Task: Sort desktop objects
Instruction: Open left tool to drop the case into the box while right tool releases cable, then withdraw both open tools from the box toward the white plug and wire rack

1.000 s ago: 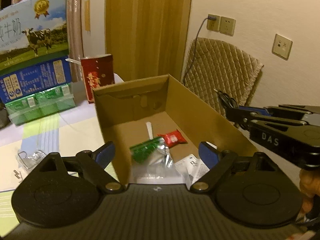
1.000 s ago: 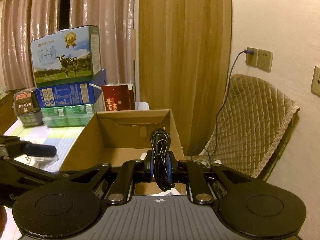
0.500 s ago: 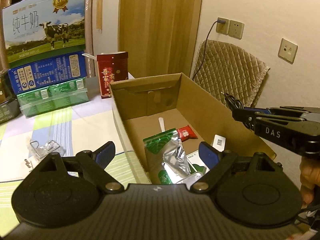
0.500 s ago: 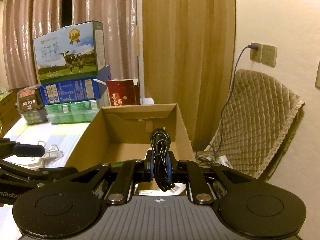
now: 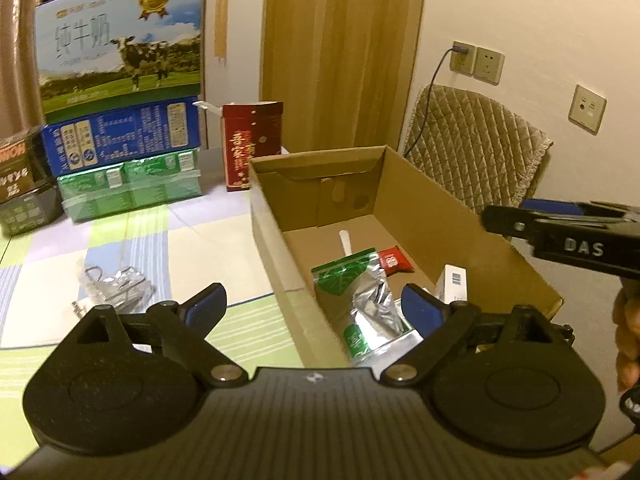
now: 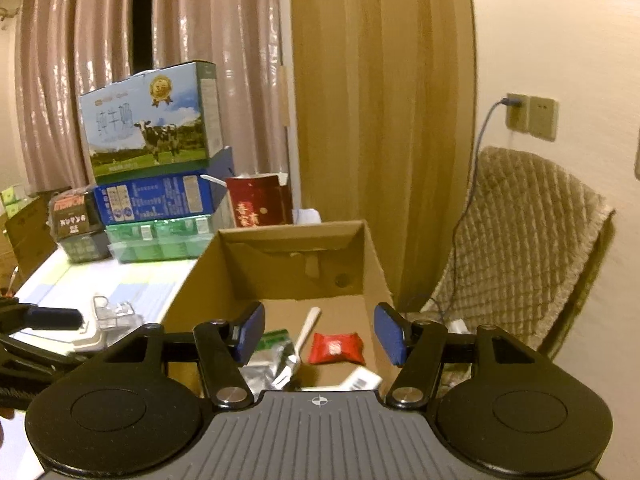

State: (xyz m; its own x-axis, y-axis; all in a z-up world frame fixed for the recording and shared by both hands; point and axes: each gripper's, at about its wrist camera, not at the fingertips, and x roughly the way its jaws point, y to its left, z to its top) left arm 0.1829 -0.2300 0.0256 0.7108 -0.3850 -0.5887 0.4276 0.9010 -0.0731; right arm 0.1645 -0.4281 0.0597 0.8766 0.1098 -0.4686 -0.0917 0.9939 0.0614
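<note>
Right wrist view: we see our right tongs (image 6: 318,338) spread wide, empty, above the cardboard box (image 6: 374,256).
Left tongs (image 5: 314,308): wide apart, holding nothing.
Box contents: foil pouch (image 5: 366,304), red packet (image 6: 337,348), ahead of both tongs.
Bench (image 5: 200,244): clear clips (image 5: 114,284) ahead-left of our left tongs.

Both wrist views near, perhaps above, cardboard box (image 5: 440,216).

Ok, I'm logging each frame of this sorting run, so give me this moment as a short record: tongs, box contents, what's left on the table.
left tongs: open, empty
right tongs: open, empty, above the box
cardboard box: open-topped, on the table's right edge
box contents: green foil pouch, red candy packet, white plastic fork, white barcoded carton
left on table: clear plastic clips
background: stacked milk cartons, red gift box
</note>
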